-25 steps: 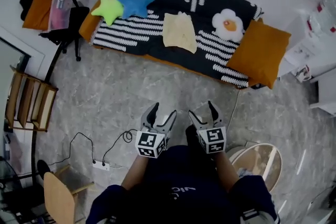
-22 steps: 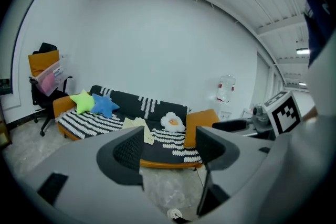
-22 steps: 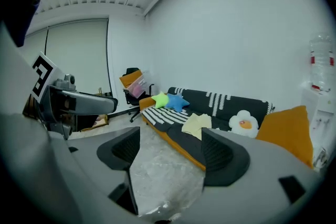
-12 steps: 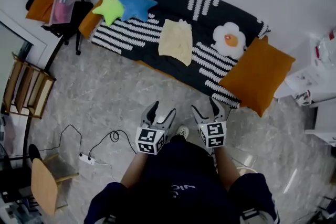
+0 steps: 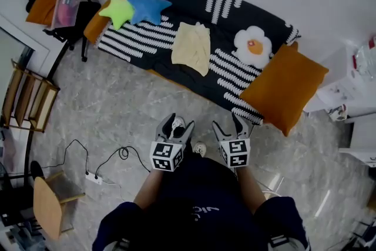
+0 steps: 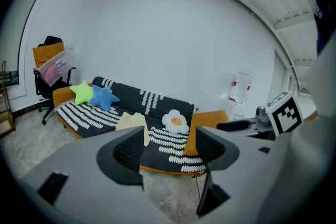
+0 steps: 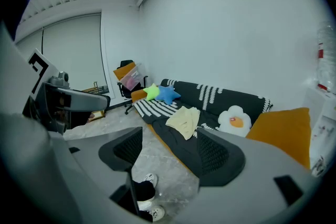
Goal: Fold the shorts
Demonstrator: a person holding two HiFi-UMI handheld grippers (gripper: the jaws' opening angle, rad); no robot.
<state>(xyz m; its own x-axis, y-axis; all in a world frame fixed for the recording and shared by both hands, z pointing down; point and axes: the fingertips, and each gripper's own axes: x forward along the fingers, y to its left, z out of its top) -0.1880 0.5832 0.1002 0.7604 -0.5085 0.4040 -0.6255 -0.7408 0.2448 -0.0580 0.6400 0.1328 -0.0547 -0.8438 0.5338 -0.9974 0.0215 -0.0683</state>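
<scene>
Well, shorts [image 5: 191, 47] lie mid-sofa [image 5: 182, 0], lengthwise front-to-back, far ahead of me; left gripper [image 5: 178, 124] nearer, agape; right gripper [image 5: 228, 122] just narrowing, both empty.

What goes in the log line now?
shorts: lying on sofa, untouched | left tool: open, empty | right tool: open, just closing slightly, empty | step: folding not started

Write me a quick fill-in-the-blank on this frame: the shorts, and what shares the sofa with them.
1. The shorts lying on the striped sofa are pale ____.
2. Right beside the green star cushion lies another star cushion, coloured ____.
3. The egg-shaped cushion sits between the shorts and a big plain cushion coloured ____.
Missing words: yellow; blue; orange.
</scene>
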